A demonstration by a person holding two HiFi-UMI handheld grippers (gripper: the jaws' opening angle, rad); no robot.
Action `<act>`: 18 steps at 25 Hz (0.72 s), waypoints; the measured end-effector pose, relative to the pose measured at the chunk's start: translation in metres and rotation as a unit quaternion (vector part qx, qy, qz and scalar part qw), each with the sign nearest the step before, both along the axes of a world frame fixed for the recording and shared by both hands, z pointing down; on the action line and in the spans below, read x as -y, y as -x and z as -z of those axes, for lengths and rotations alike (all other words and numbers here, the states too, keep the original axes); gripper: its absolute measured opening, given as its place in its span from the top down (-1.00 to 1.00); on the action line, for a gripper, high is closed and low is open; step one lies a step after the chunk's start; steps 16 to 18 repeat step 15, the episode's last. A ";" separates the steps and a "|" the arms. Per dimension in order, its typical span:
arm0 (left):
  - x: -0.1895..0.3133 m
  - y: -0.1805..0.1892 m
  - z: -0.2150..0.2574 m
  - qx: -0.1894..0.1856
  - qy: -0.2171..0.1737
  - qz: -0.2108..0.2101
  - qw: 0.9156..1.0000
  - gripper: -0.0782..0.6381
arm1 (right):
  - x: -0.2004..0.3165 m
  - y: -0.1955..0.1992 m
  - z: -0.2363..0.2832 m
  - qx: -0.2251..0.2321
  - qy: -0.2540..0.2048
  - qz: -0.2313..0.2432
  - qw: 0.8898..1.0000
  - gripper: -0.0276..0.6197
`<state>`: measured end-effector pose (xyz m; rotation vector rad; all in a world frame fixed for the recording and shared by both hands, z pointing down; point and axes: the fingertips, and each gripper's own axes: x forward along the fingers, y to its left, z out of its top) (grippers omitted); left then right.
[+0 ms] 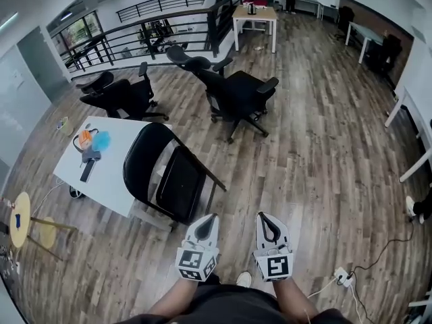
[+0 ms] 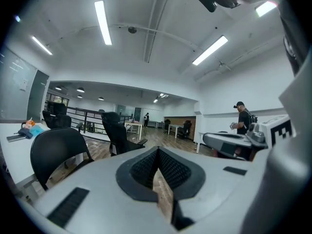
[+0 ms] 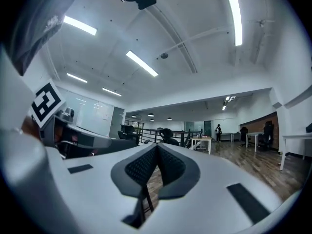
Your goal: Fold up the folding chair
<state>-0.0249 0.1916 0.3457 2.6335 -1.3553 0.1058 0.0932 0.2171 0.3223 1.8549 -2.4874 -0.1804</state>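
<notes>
The black folding chair (image 1: 169, 174) stands on the wood floor beside a white table, its rounded back upright and its seat tilted steeply. It stands just ahead and left of both grippers. In the left gripper view the folding chair's back (image 2: 56, 147) shows at the lower left. My left gripper (image 1: 208, 219) and right gripper (image 1: 264, 219) are held side by side close to my body, both shut with nothing in them. The left gripper (image 2: 157, 152) has its dark pads pressed together, and so has the right gripper (image 3: 156, 150). Neither touches the chair.
A white table (image 1: 118, 181) left of the chair carries orange and blue items (image 1: 93, 140). Black office chairs (image 1: 236, 93) stand further ahead, with a railing (image 1: 155, 32) behind them. A small yellow round table (image 1: 22, 216) is at the left. A power strip (image 1: 341, 275) and cable lie at the right.
</notes>
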 end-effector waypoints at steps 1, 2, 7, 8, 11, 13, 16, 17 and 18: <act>-0.005 -0.003 0.001 0.004 0.000 -0.003 1.000 0.77 | -0.004 -0.001 0.003 0.004 -0.004 -0.001 1.000 0.87; -0.009 -0.005 0.003 0.007 -0.003 -0.004 1.000 0.77 | -0.009 -0.002 0.007 0.004 -0.009 0.000 1.000 0.87; -0.019 -0.010 0.013 0.010 -0.024 -0.001 1.000 0.77 | -0.028 -0.003 0.019 -0.015 -0.034 -0.002 0.999 0.87; -0.022 -0.011 0.014 0.010 -0.024 -0.001 1.000 0.77 | -0.032 -0.004 0.021 -0.018 -0.036 -0.002 0.999 0.87; -0.030 -0.017 0.019 0.008 -0.029 -0.008 1.000 0.76 | -0.039 -0.008 0.020 -0.022 -0.029 -0.006 0.999 0.87; -0.032 -0.021 0.022 0.009 -0.032 -0.013 0.999 0.77 | -0.040 -0.012 0.020 -0.014 -0.026 -0.013 0.999 0.87; -0.034 -0.025 0.024 0.009 -0.032 -0.017 0.999 0.76 | -0.041 -0.015 0.021 -0.012 -0.024 -0.018 0.999 0.87; -0.034 -0.025 0.024 0.009 -0.032 -0.017 0.999 0.76 | -0.041 -0.015 0.021 -0.012 -0.024 -0.018 0.999 0.87; -0.034 -0.025 0.024 0.009 -0.032 -0.017 0.999 0.76 | -0.041 -0.015 0.021 -0.012 -0.024 -0.018 0.999 0.87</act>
